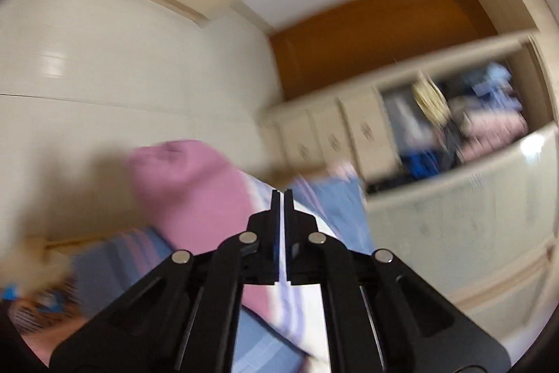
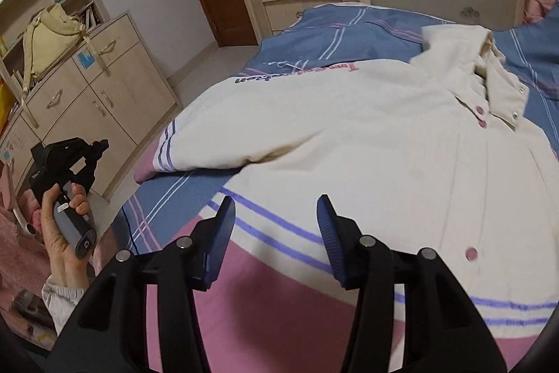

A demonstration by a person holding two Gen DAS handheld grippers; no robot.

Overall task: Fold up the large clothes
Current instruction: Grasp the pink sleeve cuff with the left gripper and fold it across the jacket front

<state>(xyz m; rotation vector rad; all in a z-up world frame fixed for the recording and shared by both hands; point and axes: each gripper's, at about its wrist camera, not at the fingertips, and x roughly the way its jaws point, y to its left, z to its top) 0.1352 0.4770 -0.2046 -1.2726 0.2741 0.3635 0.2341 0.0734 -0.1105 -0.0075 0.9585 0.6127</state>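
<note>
Smeared by motion across the whole left wrist view: pink cuff [image 1: 185, 184], open wardrobe shelf [image 1: 461, 124] with contents unreadable. Cut off at the right wrist view's lower edge: jacket [image 2: 349, 135] hem. Too small to read: dark lettering [image 2: 297, 74] on the sleeve.

A cream jacket [image 2: 349, 135] with a pink hem band, purple stripes, pink snap buttons and dark lettering across one sleeve lies spread flat on the blue bed cover [image 2: 335, 34], collar folded open at the far end, one pink-cuffed sleeve stretched sideways.
</note>
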